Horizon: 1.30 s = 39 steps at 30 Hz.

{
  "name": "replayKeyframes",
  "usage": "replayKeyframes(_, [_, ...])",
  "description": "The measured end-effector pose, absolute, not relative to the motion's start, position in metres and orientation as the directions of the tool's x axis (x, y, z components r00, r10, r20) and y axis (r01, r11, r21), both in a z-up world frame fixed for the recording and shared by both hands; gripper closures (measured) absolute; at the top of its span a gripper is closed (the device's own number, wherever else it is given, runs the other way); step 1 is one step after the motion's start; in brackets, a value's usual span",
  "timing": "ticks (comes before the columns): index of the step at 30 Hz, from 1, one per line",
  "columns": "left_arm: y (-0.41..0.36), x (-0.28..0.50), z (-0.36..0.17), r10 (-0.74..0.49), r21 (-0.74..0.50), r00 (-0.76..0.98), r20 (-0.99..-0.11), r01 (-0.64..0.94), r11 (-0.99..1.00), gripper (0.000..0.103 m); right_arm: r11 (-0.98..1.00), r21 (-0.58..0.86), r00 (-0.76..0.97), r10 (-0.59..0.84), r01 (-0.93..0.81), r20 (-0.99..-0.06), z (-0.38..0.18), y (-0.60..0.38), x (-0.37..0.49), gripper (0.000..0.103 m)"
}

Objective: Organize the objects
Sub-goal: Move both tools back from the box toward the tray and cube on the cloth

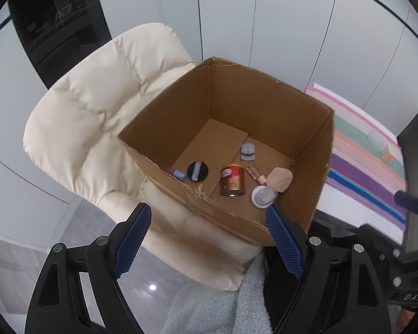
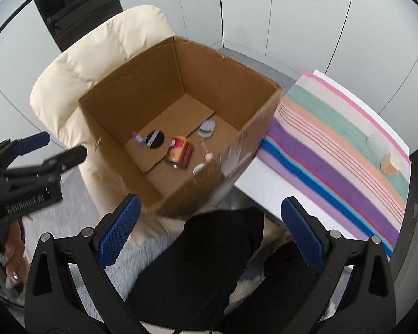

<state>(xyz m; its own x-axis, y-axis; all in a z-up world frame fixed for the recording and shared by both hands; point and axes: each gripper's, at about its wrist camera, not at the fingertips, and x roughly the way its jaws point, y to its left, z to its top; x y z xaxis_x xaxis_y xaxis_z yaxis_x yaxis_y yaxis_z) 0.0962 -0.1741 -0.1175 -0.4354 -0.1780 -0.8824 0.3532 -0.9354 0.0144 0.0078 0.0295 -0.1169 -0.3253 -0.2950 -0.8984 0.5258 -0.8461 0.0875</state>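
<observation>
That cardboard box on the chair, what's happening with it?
A person holds a two-finger gripper in each hand, tidying small things into the cardboard box on a cream chair. Both the left gripper and the right gripper are open and empty above it. Inside lie a can, a black disc and some small cosmetics. A small orange block sits on the striped cloth beside it.

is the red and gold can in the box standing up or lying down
Lying down: the can rests on its side on the cardboard box floor, its round end facing the camera.
</observation>
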Motion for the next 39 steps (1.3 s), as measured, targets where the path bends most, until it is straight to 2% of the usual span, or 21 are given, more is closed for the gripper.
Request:
replayKeyframes(13, [-0.113, 0.053, -0.108, -0.121, 0.009, -0.496, -0.860, 0.223, -0.975, 0.017, -0.899, 0.051, -0.418, -0.253, 0.436, -0.873, -0.104, 0.089, 0.007, 0.001])
replayKeyframes(20, [-0.044, 0.022, -0.102, -0.037, -0.003, -0.535, -0.844, 0.073, -0.997, 0.017, -0.956, 0.062, -0.448, -0.191, 0.287, -0.873, -0.110, 0.160, -0.008, 0.001])
replayKeyframes(29, [0.062, -0.033, -0.112, 0.082, -0.056, -0.497, -0.864, -0.068, -0.996, 0.017, -0.994, 0.050, -0.472, -0.089, 0.095, -0.877, -0.116, 0.263, -0.024, 0.001])
replayKeyframes(34, [0.119, -0.070, -0.117, 0.133, -0.099, -0.498, -0.857, -0.094, -0.991, 0.017, -1.000, -0.001, -0.497, 0.013, -0.025, -0.868, -0.118, 0.332, -0.034, 0.001])
replayKeyframes(39, [0.166, -0.109, -0.131, 0.117, -0.094, -0.532, -0.839, -0.070, -0.993, 0.017, -0.993, -0.021, -0.507, 0.076, -0.113, -0.859, -0.126, 0.389, -0.046, 0.001])
